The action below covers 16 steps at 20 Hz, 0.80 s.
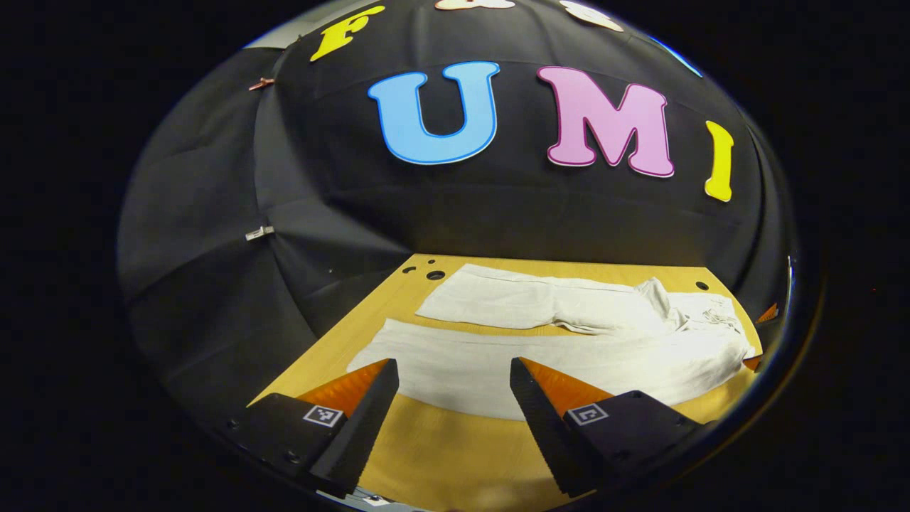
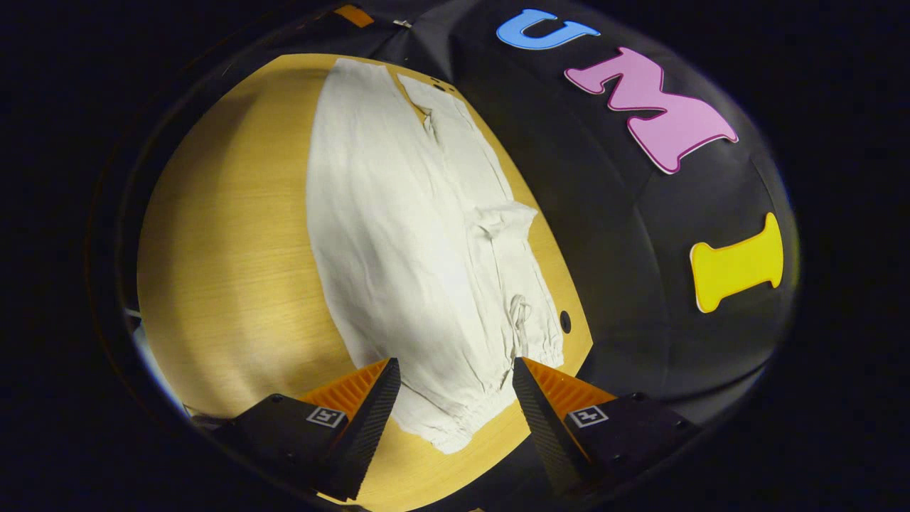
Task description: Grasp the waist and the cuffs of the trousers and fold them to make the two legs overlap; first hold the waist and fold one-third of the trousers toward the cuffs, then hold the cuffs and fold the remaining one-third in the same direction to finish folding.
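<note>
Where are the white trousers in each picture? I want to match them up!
Left gripper view: the trousers lie spread across the wooden table, beyond the open left gripper, waist toward the right.
Right gripper view: they run from top centre down to the open right gripper, waist nearest it.
Shared landmark: the drawstring at the waist.
</note>
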### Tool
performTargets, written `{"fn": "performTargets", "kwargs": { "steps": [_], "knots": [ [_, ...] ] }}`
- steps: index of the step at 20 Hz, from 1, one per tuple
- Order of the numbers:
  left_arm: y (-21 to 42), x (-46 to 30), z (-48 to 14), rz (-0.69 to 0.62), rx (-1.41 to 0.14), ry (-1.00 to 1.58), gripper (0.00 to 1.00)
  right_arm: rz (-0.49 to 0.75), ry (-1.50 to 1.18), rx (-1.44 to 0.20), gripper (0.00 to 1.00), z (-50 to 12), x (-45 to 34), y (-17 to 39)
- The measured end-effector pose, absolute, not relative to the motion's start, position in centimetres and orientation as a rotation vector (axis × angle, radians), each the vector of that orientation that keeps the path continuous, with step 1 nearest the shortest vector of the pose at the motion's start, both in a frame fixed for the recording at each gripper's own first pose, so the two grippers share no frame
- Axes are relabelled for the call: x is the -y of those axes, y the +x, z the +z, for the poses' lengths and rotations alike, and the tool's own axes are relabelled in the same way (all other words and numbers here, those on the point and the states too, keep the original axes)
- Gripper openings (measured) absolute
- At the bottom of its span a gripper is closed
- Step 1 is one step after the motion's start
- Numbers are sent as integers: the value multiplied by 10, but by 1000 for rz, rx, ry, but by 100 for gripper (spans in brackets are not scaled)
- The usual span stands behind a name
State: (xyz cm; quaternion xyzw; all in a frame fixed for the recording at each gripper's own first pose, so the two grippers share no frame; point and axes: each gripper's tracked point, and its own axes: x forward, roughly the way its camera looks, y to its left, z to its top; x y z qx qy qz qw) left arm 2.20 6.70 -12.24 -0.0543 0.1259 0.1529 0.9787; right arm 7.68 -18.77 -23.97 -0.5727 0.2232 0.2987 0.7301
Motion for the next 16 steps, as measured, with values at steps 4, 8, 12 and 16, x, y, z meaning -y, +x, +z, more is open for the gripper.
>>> {"fn": "performTargets", "kwargs": {
  "steps": [4, 8, 12, 16],
  "knots": [
    [11, -79, -131, 349, -270, -144, 98, 682, -1320, -544, 97, -258, 209, 67],
    [8, -88, -133, 368, -289, -122, 98, 723, -1388, -565, 97, -276, 221, 57],
    [15, -94, -131, 373, -300, -64, 98, 692, -1462, -507, 95, -276, 216, 73],
    [18, -102, -135, 384, -319, -36, 99, 648, -1549, -448, 94, -279, 211, 98]
  ]
}}
